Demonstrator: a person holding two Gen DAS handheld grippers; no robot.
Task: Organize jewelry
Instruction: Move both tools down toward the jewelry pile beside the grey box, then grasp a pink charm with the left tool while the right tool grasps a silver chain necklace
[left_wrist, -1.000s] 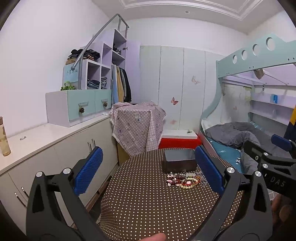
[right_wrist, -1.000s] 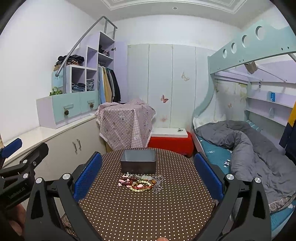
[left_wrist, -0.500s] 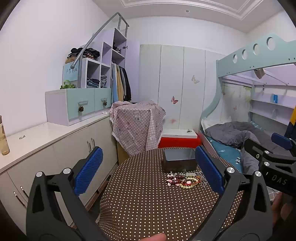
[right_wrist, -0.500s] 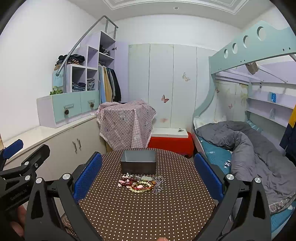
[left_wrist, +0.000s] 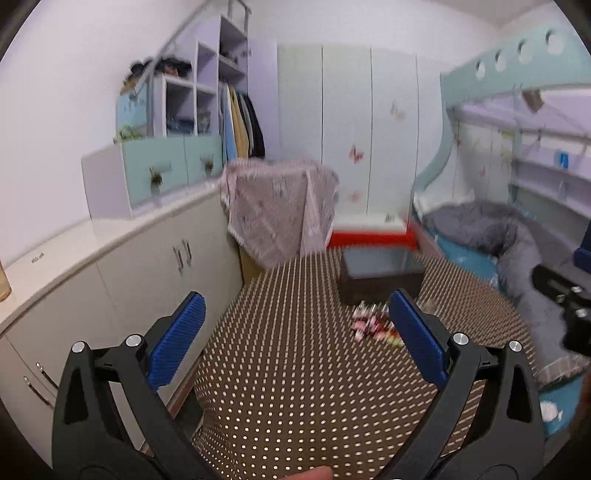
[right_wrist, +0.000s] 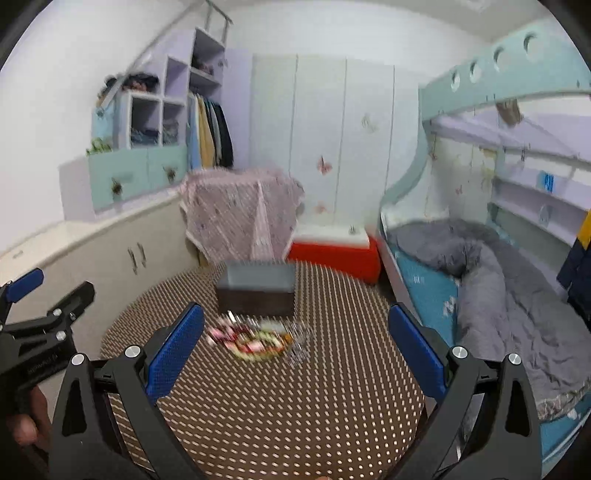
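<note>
Hovering over the dotted table (right_wrist: 258, 413), both grippers, left (left_wrist: 295, 332) and right (right_wrist: 295, 332), are gaping empty. Right wrist view is showing the whole jewelry pile (right_wrist: 258, 338) before the box (right_wrist: 256, 291); left blocks half.

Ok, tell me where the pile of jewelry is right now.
The pile of jewelry lies on the dotted table, just in front of the dark box, centred in the right wrist view and to the right in the left wrist view.
</note>
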